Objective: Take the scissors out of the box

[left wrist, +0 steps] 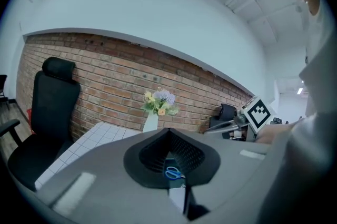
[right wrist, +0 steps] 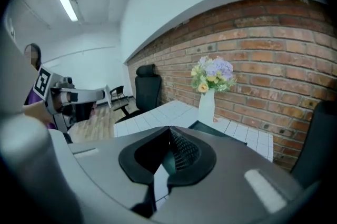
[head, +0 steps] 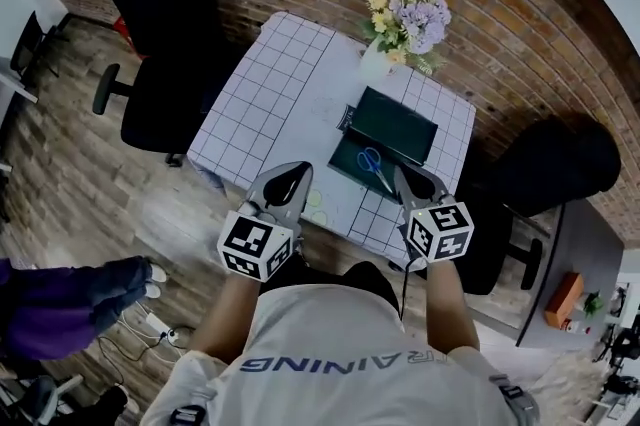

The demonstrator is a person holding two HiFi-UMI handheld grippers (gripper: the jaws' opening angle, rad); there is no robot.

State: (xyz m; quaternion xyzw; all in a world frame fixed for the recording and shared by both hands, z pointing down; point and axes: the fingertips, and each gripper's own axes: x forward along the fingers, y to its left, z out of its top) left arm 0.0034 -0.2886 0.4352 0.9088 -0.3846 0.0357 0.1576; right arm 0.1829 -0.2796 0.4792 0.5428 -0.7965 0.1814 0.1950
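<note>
We hold both grippers low in front of us, over the near edge of the tabletop (head: pixel 270 104), each pointed roughly toward the box (head: pixel 346 160). From how they are aimed, we judge that this is the approach to the box and that no reach into it has begun.

The left gripper (head: pixel 290 176) has its jaws brought together at the tips, with nothing between them. The right gripper (head: pixel 410 176) is likewise closed and empty. Both are well apart from the box. Closed jaws cannot take anything, so whichever gripper goes in will likely have to open first. The right one sits nearer the box and looks the more natural choice.

The box is dark green and lies close to the right edge of the tabletop. Its lid is open toward the far side, which leaves the inside clear to reach from our side. The scissors (head: pixel 376 166) lie flat on the floor of the box, not yet taken out. They have bright blue handle loops and short, pale blades that point toward the near edge. They look slim and light, and because they lie so flat, a grip on the handles seems the easier hold.

A white vase of flowers (head: pixel 400 26) stands at the far edge, beyond the box.
</note>
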